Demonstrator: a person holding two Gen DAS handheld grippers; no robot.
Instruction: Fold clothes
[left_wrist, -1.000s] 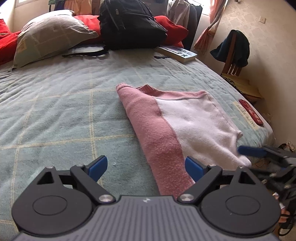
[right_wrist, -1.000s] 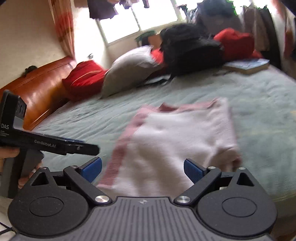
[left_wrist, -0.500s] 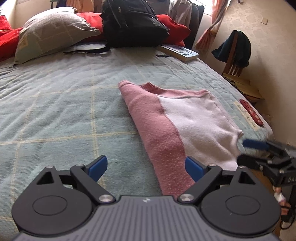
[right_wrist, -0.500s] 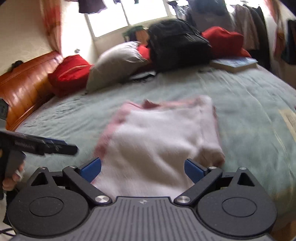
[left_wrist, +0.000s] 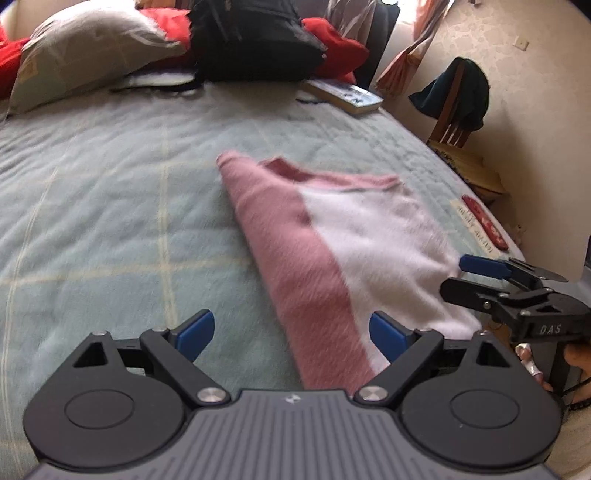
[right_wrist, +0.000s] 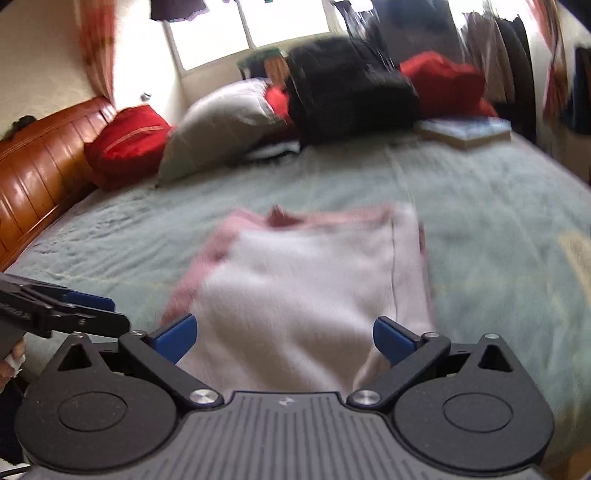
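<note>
While the pink and white top (left_wrist: 343, 236) lay folded on the bed (left_wrist: 110, 206), both grippers, left gripper (left_wrist: 291, 328) and right gripper (right_wrist: 284, 334), had backed off a little, jaws wide and empty.

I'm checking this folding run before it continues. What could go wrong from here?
1. The garment lies near the bed's edge, so pulling it may drag it off.
2. Both hand-held grippers, left and right, are open and close together; they might collide.
3. Motion blur may spoil aim.
</note>
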